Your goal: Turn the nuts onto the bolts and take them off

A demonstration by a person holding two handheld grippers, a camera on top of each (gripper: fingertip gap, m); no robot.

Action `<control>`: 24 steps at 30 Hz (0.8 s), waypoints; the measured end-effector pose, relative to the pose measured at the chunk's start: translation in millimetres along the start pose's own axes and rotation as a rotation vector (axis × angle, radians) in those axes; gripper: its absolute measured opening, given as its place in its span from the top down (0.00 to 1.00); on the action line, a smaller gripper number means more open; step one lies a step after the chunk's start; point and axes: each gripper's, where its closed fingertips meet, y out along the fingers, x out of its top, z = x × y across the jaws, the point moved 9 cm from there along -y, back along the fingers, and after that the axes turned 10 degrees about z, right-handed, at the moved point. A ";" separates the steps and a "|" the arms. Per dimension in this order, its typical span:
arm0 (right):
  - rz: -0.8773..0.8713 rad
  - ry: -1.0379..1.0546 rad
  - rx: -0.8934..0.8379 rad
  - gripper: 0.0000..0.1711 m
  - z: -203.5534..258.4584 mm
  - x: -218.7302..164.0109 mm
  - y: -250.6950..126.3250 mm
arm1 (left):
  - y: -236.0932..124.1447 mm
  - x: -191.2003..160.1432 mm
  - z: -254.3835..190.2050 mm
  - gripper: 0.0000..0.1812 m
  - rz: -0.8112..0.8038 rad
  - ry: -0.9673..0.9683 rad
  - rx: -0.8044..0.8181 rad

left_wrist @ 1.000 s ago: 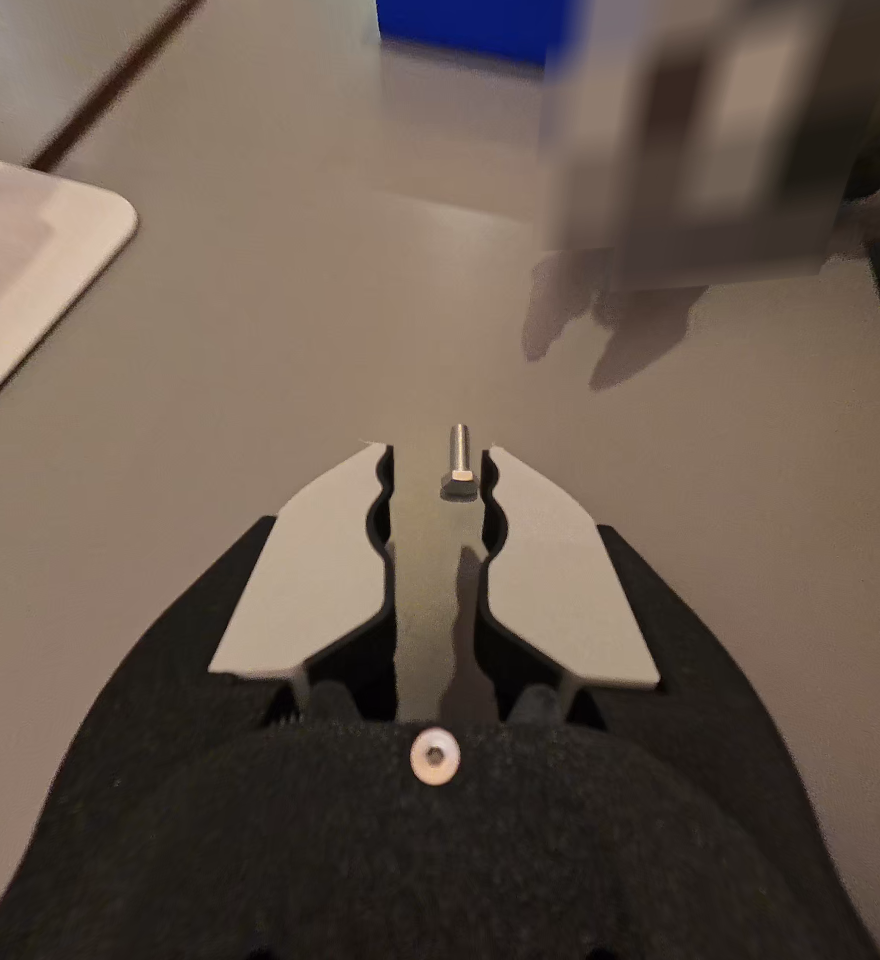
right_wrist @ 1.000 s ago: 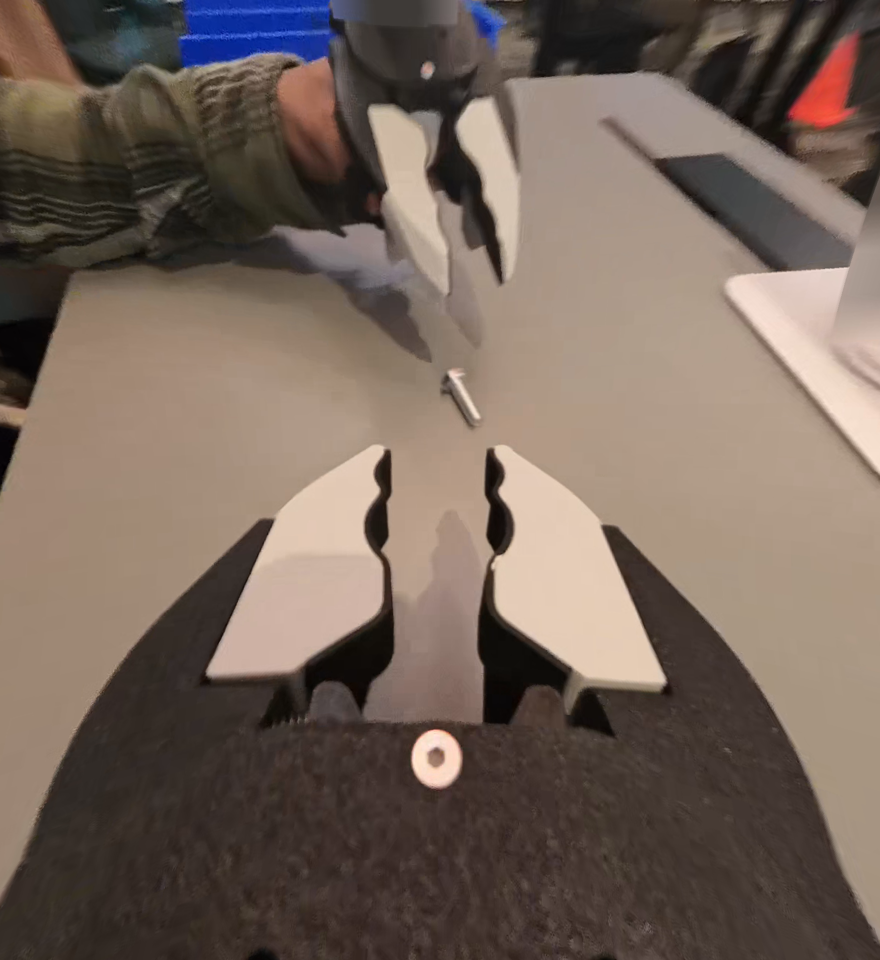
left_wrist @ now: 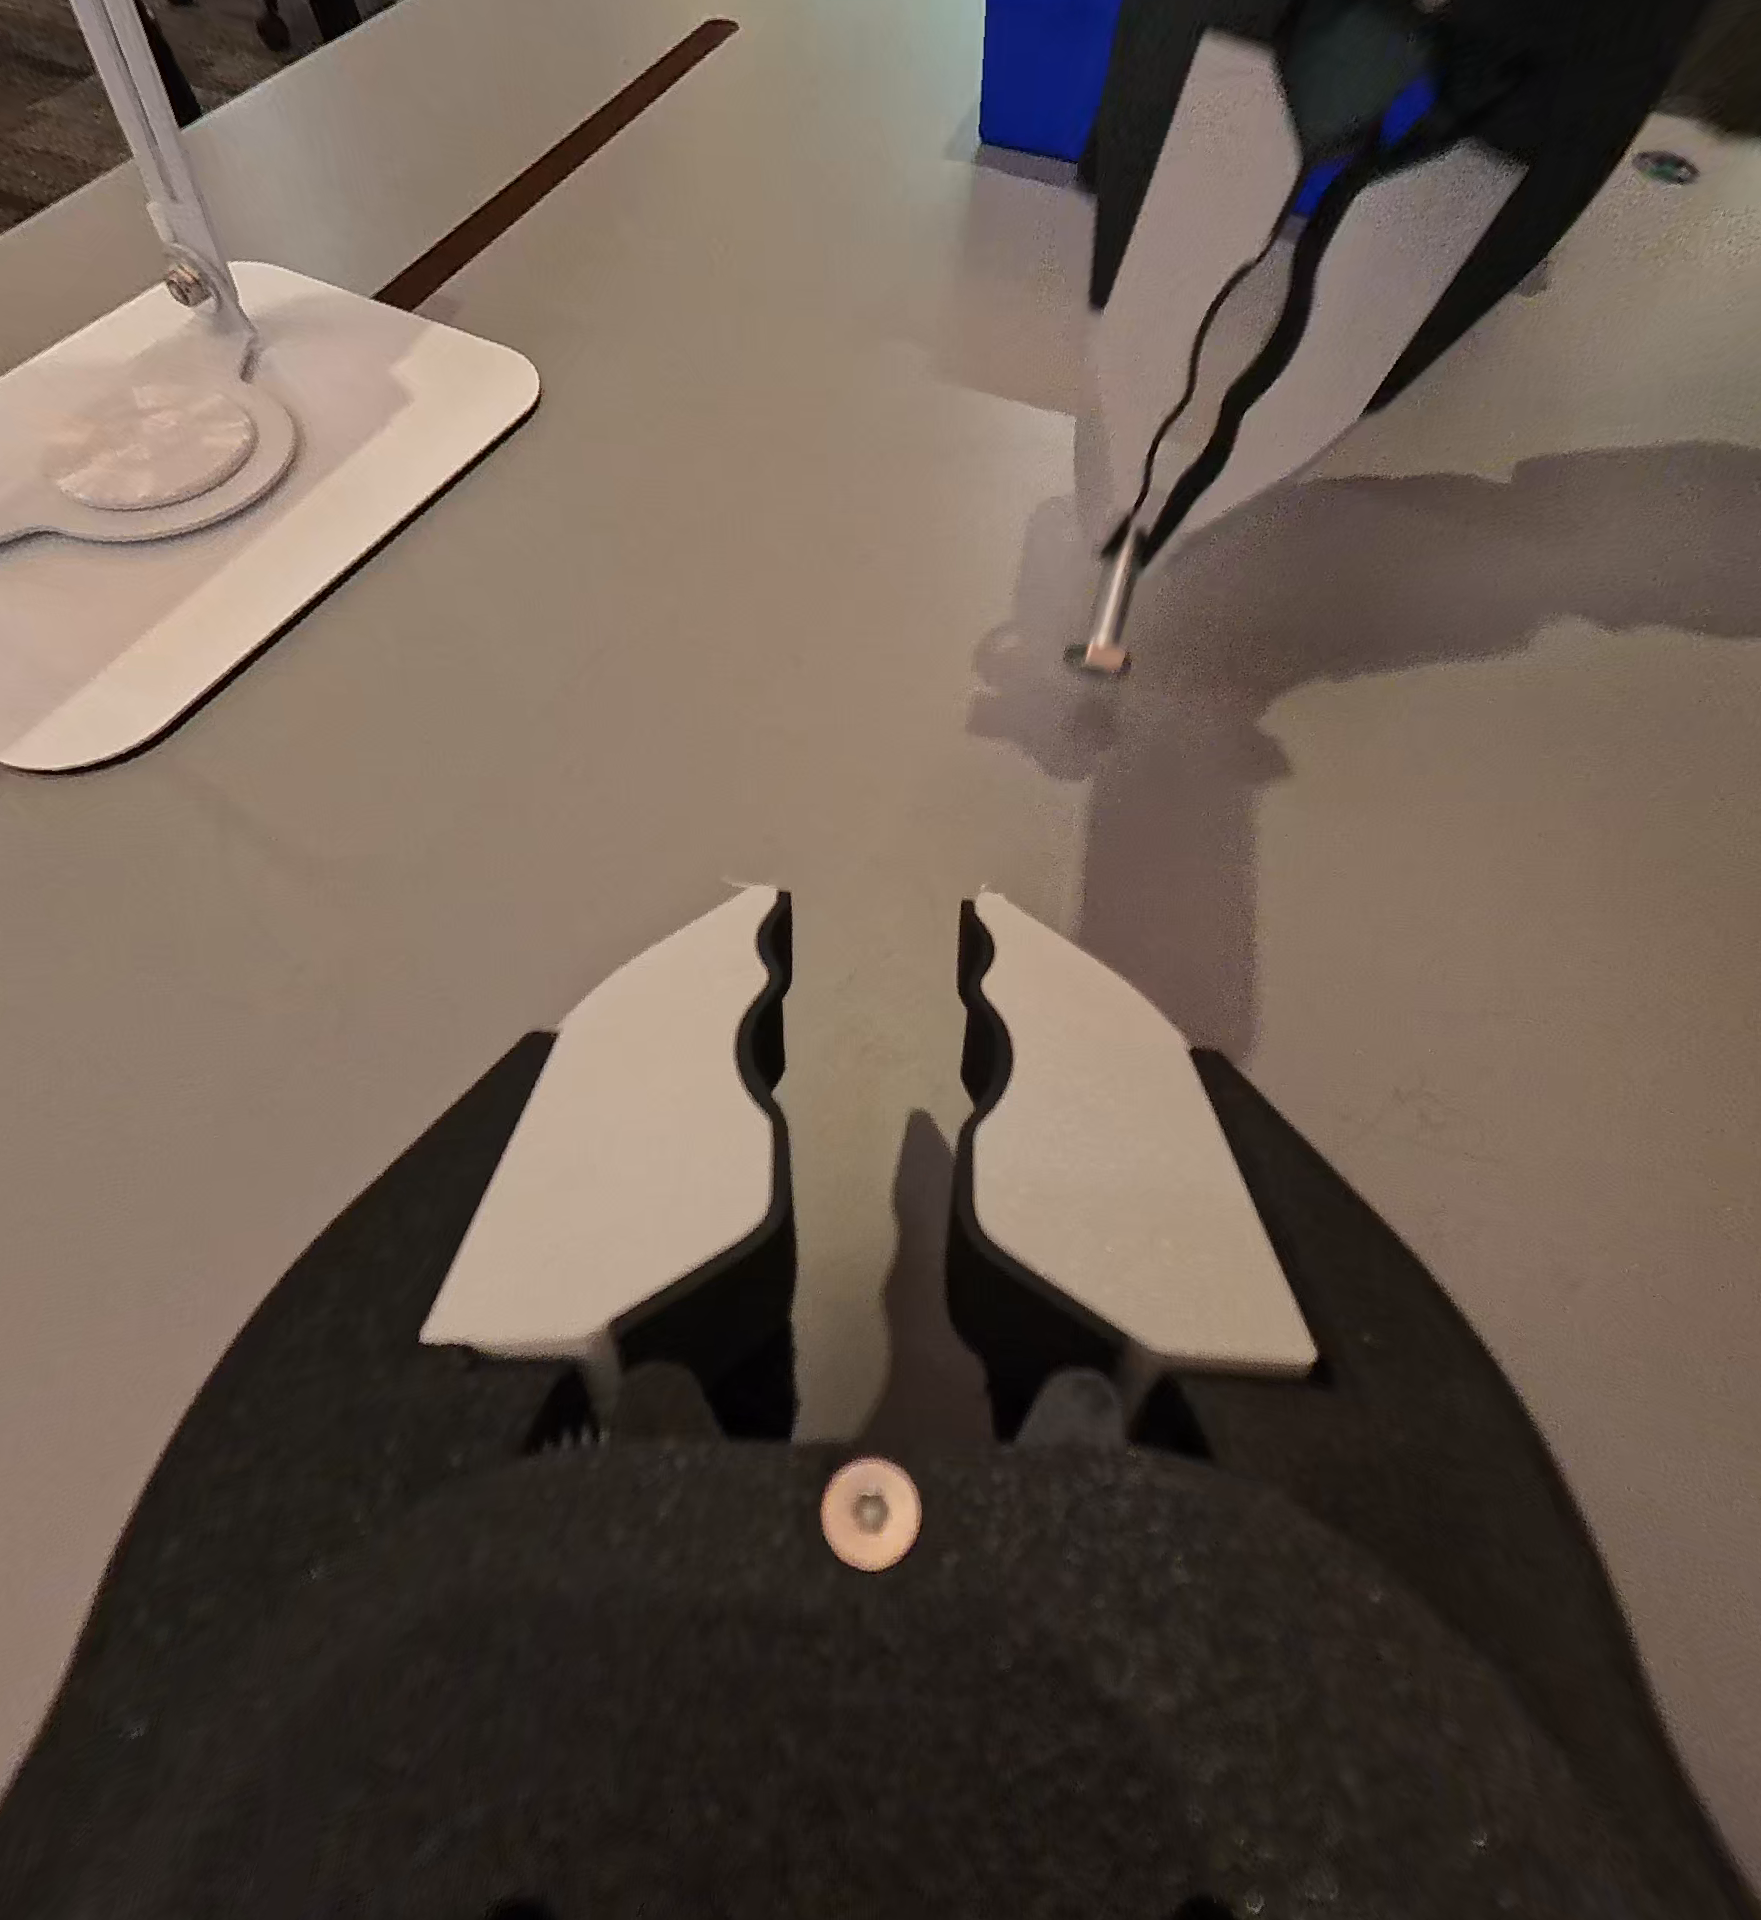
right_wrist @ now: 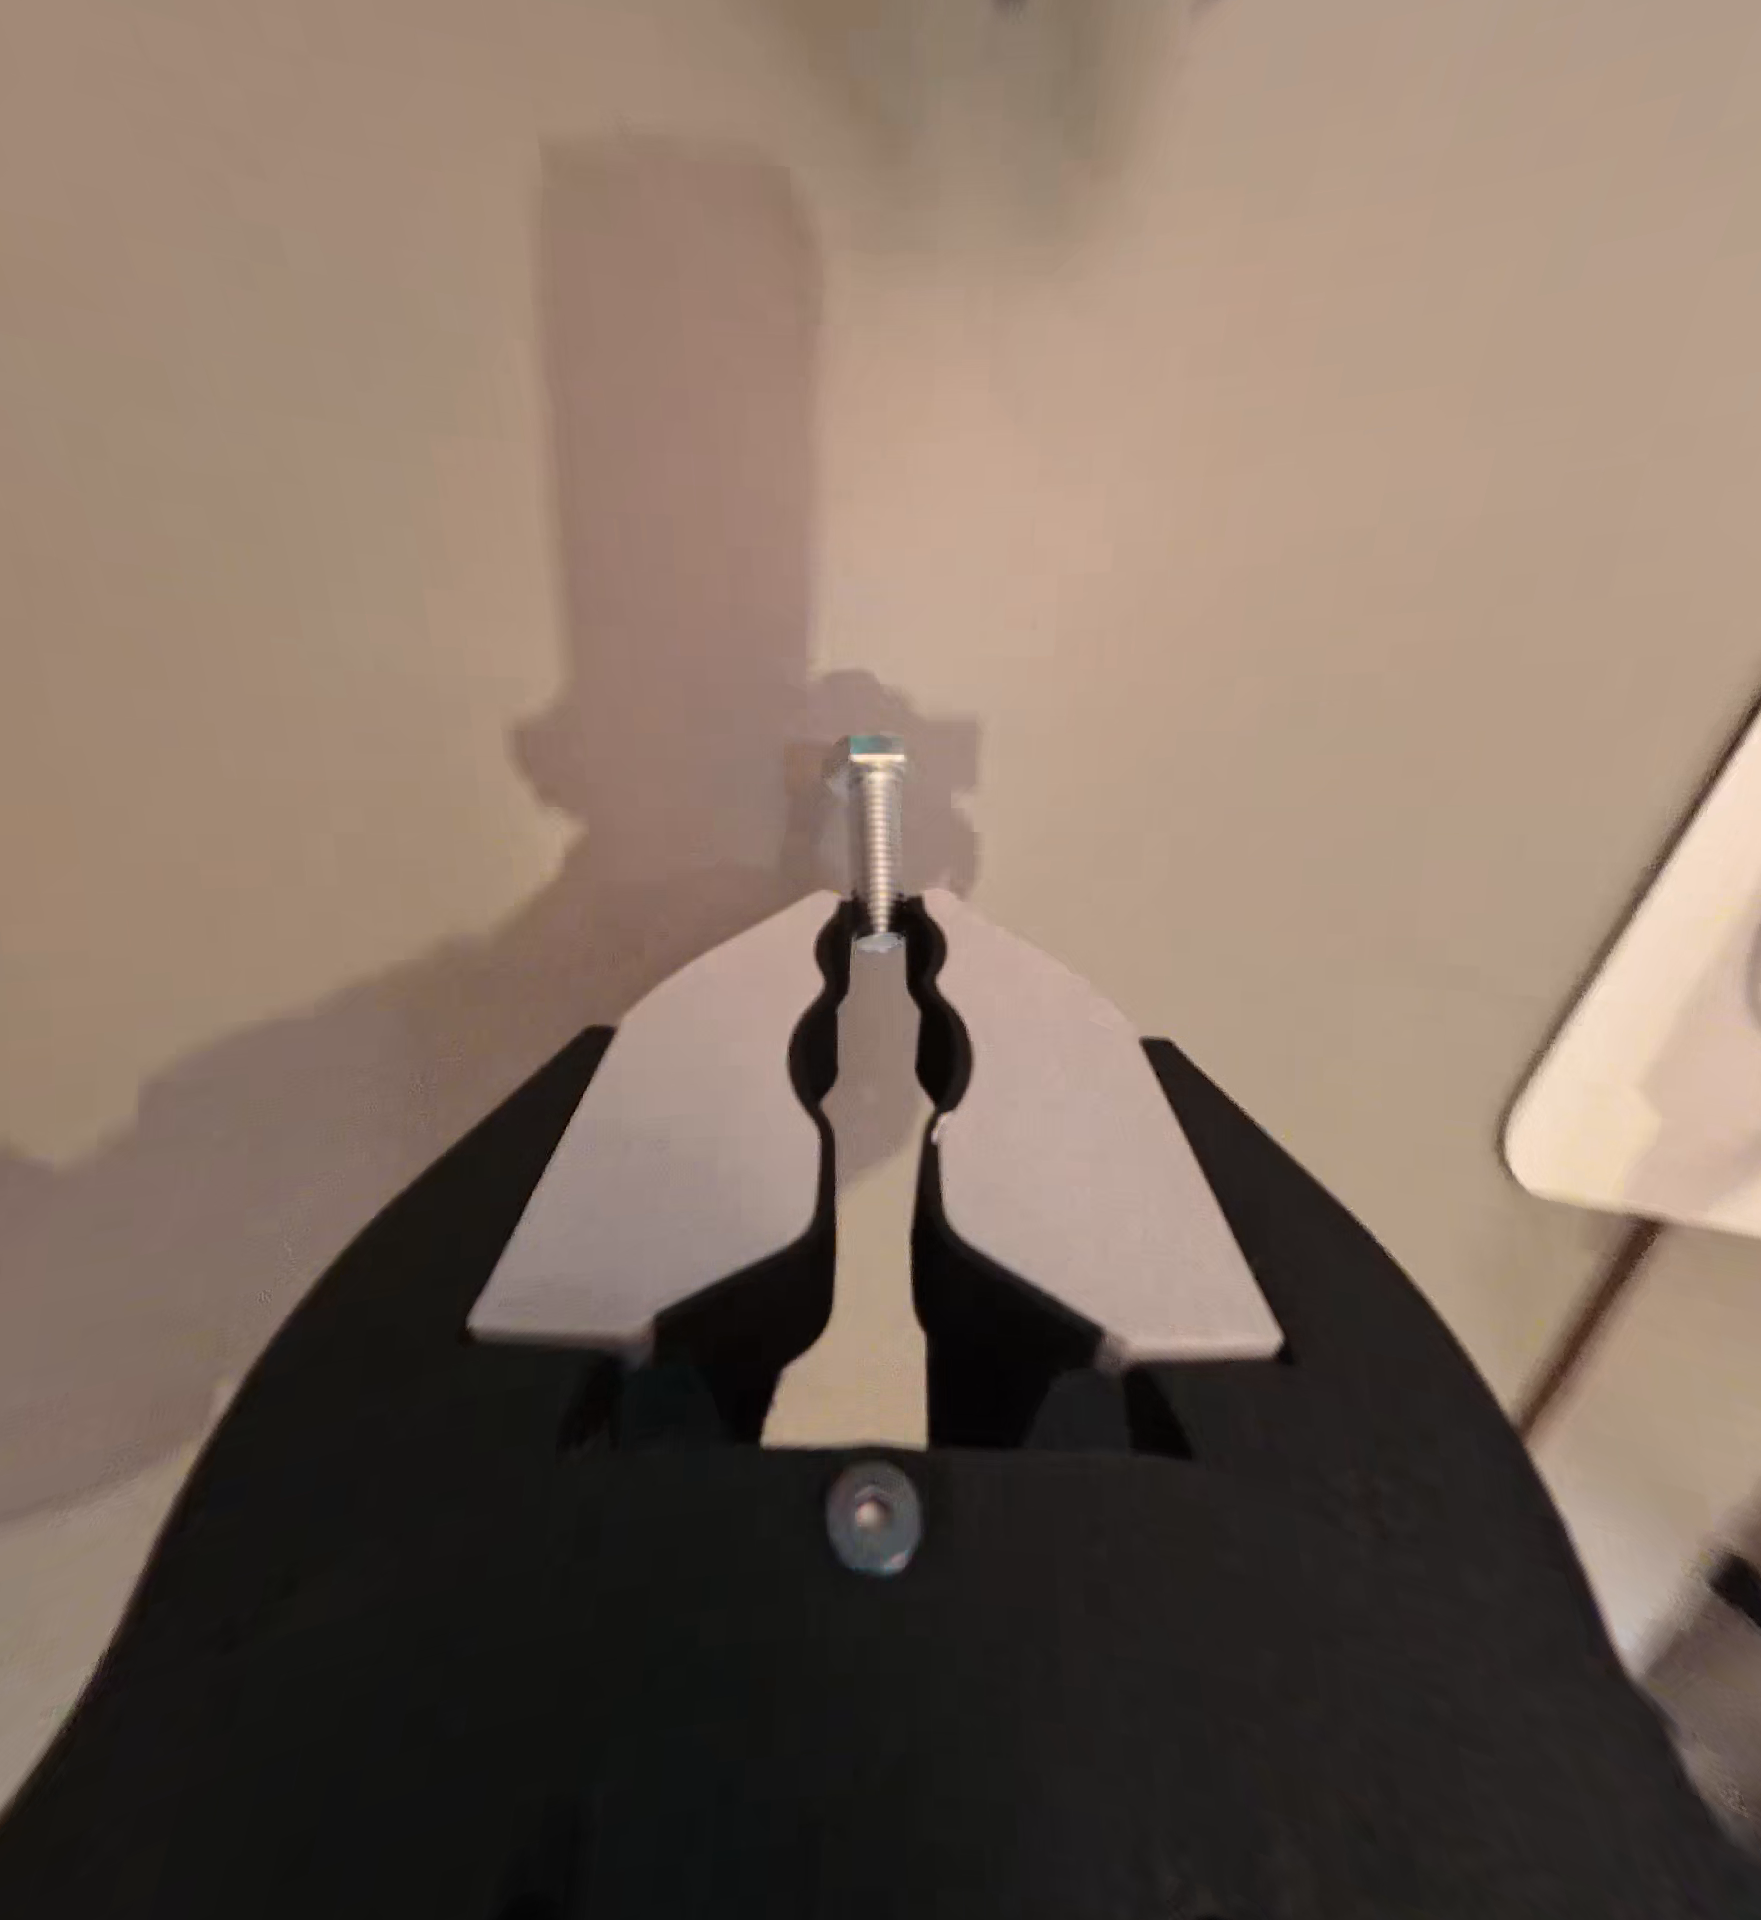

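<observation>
Right tongs (right_wrist: 881, 914) clenched on bolt (right_wrist: 871, 821) shank, head down on table (right_wrist: 232, 520), left tongs (left_wrist: 876, 904) released

L wrist cam rides behind its open fingers (left_wrist: 694, 1122), low over the grey table (left_wrist: 647, 623), facing fwd. R wrist cam looks steeply down, close in, prob. near vertical. Both share the bolt (right_wrist: 874, 831) (left_wrist: 1108, 613) and white stand base (left_wrist: 232, 520) (right_wrist: 1686, 1039).

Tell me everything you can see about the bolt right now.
The bolt is small, silver and metallic-looking, with a threaded shank and a hex head. No nut shows on it. The right hand-held gripper pinches its threaded end between its fingertips, head pointing away toward the grey table. In the left wrist view the head sits at or just above the tabletop.
</observation>
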 end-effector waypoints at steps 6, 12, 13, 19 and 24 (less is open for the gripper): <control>0.444 -0.158 -0.028 0.95 9.2 15.4 -16.2 | 3.3 -4.0 1.0 0.84 0.054 0.002 0.017; 0.695 -0.301 0.016 0.94 17.1 35.4 9.3 | 4.2 -10.6 6.4 0.84 0.080 -0.026 0.023; 0.719 -0.313 0.028 0.94 18.3 37.9 12.4 | 4.1 -11.4 6.9 0.84 0.085 -0.029 0.023; 0.798 -0.355 0.050 0.94 19.6 47.2 23.0 | 7.1 -13.6 6.8 0.84 0.120 -0.028 0.020; 0.812 -0.343 0.078 0.94 20.1 48.0 28.5 | 8.5 -14.0 6.1 0.84 0.127 -0.026 0.015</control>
